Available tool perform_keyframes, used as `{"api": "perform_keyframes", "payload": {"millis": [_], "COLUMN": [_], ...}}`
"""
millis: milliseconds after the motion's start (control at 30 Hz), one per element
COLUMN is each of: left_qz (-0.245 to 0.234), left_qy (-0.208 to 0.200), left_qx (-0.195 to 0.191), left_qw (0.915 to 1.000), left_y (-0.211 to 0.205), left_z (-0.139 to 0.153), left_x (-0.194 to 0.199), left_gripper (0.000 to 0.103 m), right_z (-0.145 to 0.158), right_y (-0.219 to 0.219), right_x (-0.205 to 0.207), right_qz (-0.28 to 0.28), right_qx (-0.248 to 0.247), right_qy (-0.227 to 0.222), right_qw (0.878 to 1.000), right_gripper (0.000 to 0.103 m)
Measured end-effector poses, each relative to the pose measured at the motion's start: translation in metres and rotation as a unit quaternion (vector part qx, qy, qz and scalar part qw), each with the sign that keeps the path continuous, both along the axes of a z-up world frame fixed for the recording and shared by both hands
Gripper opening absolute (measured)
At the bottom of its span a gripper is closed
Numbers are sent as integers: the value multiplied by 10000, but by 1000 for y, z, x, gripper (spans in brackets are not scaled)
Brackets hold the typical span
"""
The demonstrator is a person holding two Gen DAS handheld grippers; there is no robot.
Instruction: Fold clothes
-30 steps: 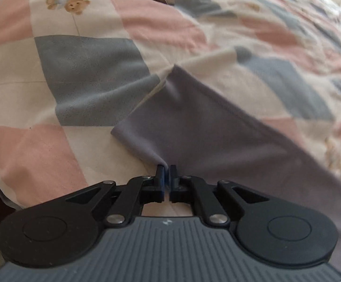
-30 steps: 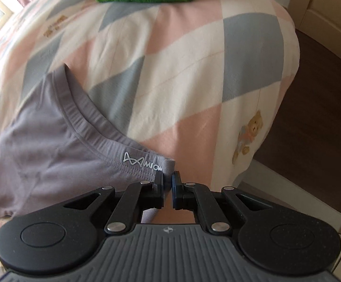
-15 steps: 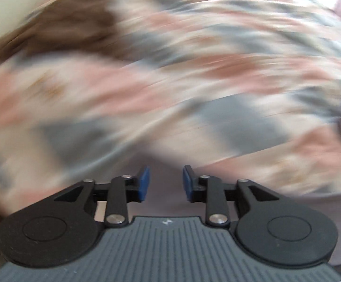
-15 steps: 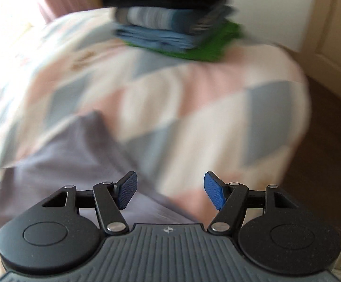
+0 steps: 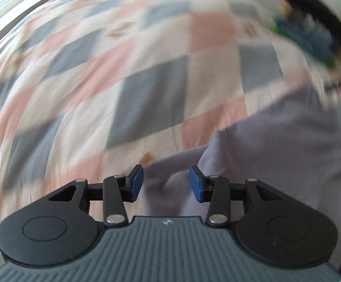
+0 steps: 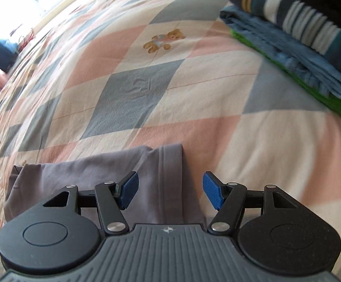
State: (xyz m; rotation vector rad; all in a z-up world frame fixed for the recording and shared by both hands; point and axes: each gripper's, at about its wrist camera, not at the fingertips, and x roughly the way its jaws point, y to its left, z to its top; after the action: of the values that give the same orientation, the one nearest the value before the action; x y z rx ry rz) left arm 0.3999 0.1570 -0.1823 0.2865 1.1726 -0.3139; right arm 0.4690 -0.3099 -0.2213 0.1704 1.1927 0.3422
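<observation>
Garment [image 6: 104,171] lies on bed [image 6: 133,89], just ahead of right tool [image 6: 170,189]; folded stack [image 6: 299,44] far right (on bed too).

No readable text, label or number shows anywhere.

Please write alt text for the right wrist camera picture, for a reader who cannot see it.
An open gripper hangs over a folded grey garment lying on a checked pink, grey and cream bedspread. At the upper right sits a stack of folded clothes, green at the bottom, blue and striped above.
</observation>
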Motion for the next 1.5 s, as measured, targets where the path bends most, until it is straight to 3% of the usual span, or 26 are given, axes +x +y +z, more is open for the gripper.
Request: {"api": "perform_keyframes", "payload": {"millis": [100,200,267,333,367,467,567,633,667,700,767,867,900,967,1000,1033,1067,1100,1167,1233,1267,1333,1433,1500], "left_qz": [-826,-1273,-1472,-1562,-1573,-1742,-1020,160,863,1542,2868,4525,4824,5075,5112,5129,5146,5226,5197,5261,5364,5598,6195,6279], "left_qy": [536,1031,1315,1608,1750,1618,974,427,199,-27,-427,-761,-853,-1039,-1091,-1132,-1173,-1214,-1359,-1229,-1099,-808,-474,-503], "left_qx": [9,-111,-72,-138,-207,-45,-82,-235,-360,-441,-316,-89,-41,132,166,184,202,166,-157,-219,-326,-590,-1299,-1413], "left_qw": [9951,9864,9803,9745,9717,9713,9900,9987,9954,9871,9565,8885,8718,8553,8524,8507,8491,8437,8433,8412,8361,8226,7727,7638], "left_y": [-10,-15,-20,-24,-26,-39,-30,-6,10,26,53,93,104,120,126,132,138,146,155,161,168,181,215,234], "left_z": [-29,-56,-76,-91,-98,-102,-81,-54,-37,-19,19,74,88,106,107,107,107,103,99,83,71,44,-7,-27], "left_x": [31,53,64,68,69,50,22,-1,-17,-35,-78,-138,-150,-160,-152,-141,-129,-124,-128,-133,-143,-166,-197,-197], "left_gripper": [44,55,55,33,3,0,0,0,0,0,0,0,0,0,0,7,27,34,36,39,39,41,40,40], "right_z": [-12,-23,-31,-36,-39,-43,-46,-44,-42,-40,-38,-38,-39,-41,-42,-43,-44,-44,-43,-42,-42,-41,-38,-30], "right_y": [-3,-8,-10,-8,-7,-1,3,3,3,3,5,8,9,12,14,15,16,18,20,22,23,24,27,33], "right_x": [9,12,15,17,18,18,18,16,15,14,12,12,13,14,15,16,17,17,17,17,16,15,11,8], "right_qz": [79,33,-1,-11,-12,32,122,170,191,220,245,194,196,224,240,238,225,220,223,207,194,157,87,15], "right_qx": [142,336,449,531,567,605,395,380,385,362,285,202,168,73,25,-15,-50,-91,-181,-244,-270,-307,-414,-576], "right_qy": [139,292,372,414,430,371,284,201,154,109,58,75,89,115,124,139,160,167,161,161,155,147,73,-73], "right_qw": [9998,9990,9983,9977,9975,9975,9987,9989,9990,9990,9993,9996,9996,9997,9996,9996,9996,9996,9995,9994,9993,9993,9991,9983], "right_gripper": [63,63,63,63,63,61,38,27,27,26,26,26,26,26,27,27,27,27,28,29,30,31,32,32]}}
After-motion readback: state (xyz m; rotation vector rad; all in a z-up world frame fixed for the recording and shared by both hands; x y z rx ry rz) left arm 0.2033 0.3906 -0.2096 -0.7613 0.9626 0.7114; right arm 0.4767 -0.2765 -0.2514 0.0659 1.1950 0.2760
